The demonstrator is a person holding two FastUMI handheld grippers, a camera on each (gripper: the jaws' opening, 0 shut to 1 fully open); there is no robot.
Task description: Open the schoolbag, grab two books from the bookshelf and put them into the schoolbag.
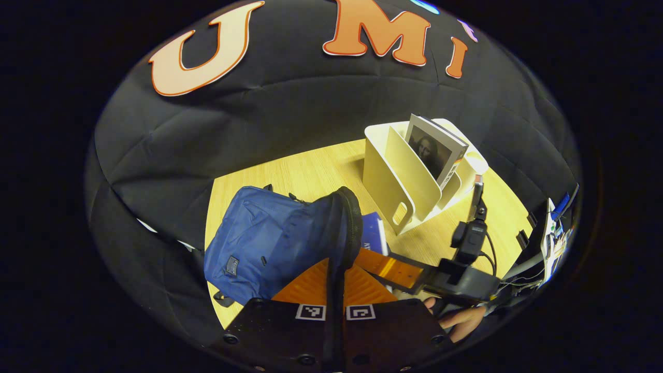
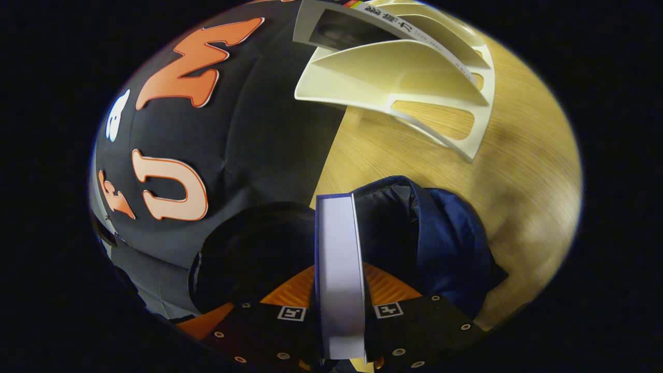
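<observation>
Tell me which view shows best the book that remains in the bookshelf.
The left gripper view: there the book stands upright in the white bookshelf with its cover facing the camera. The right gripper view catches the same book at the picture's top edge, cropped and tilted.

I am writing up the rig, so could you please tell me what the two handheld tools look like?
Each tool has a dark body studded with small screws and two square black-and-white markers, seen on the left tool and the right tool. In the left gripper view the right one carries a small black camera with black cables.
</observation>
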